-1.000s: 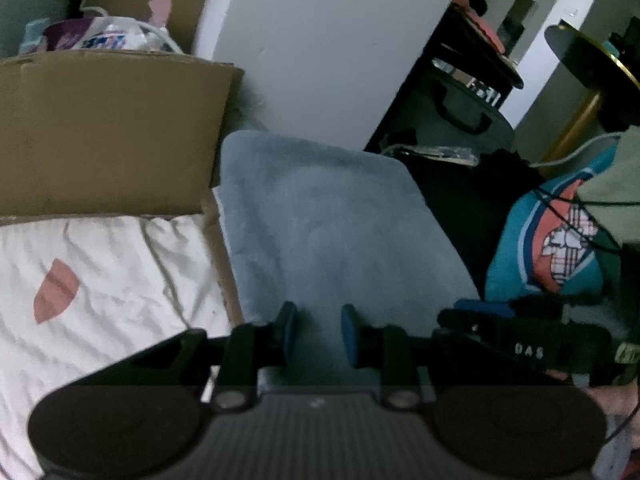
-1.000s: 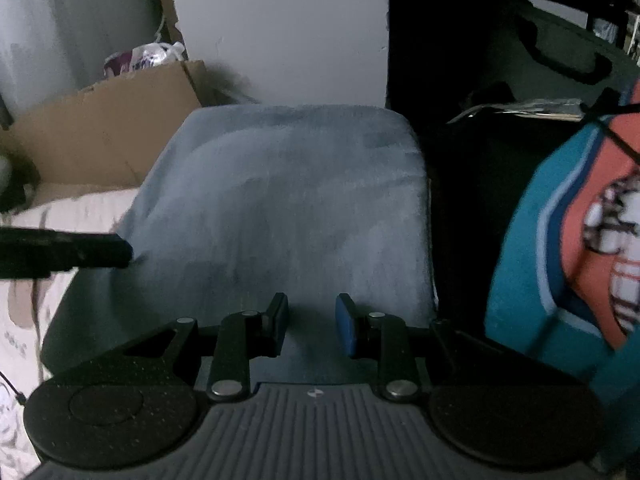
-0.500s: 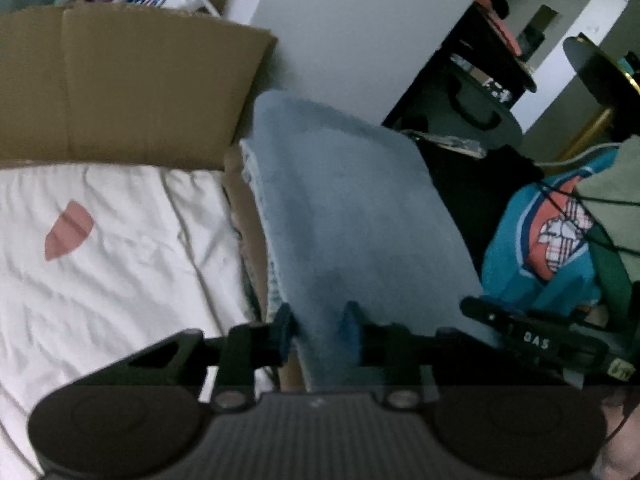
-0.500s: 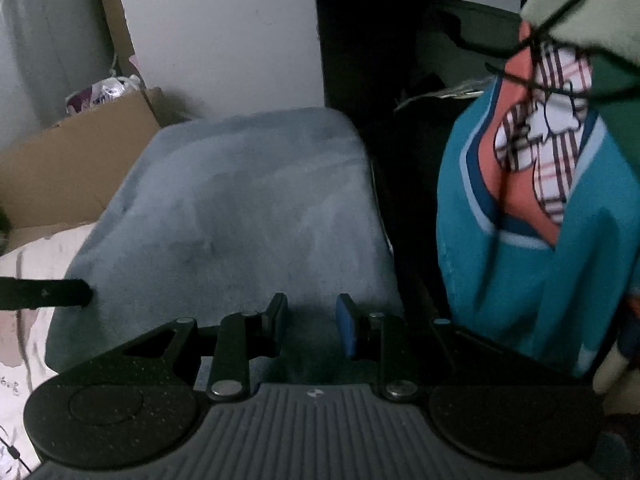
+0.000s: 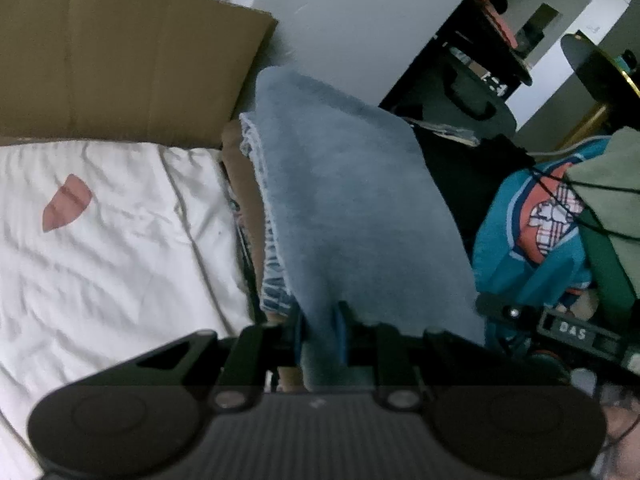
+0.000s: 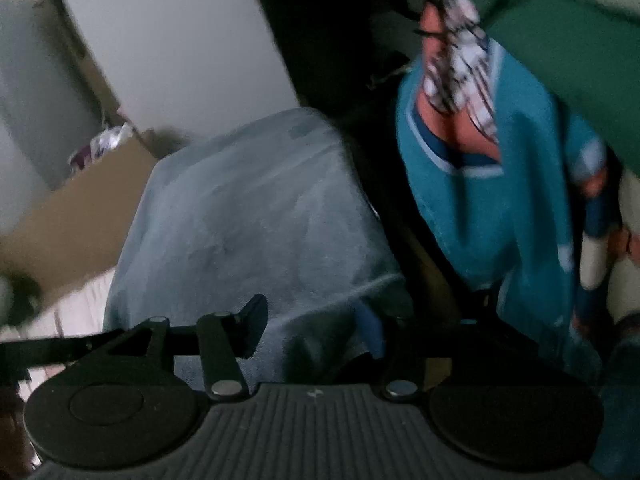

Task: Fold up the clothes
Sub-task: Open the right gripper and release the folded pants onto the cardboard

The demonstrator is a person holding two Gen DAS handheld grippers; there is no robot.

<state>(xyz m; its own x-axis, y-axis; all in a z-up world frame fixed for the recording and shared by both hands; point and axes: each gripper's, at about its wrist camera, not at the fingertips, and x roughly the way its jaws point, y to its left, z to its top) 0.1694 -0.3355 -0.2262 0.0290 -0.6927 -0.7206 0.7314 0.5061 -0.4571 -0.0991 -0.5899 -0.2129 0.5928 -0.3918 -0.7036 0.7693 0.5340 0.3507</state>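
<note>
Right claw [image 6: 316, 330] wider; towel [image 5: 352, 216] pinched left.

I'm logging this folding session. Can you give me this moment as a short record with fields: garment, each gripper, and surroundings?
garment: grey-blue fleece garment, folded, its near edge at both grippers
left gripper: jaws closing, a fold of the garment's edge pinched between them
right gripper: jaws opening, garment edge between them, not pressed
left of garment: white sheet, cardboard box behind it
right of garment: teal patterned clothing
image quality: right wrist view blurred
</note>
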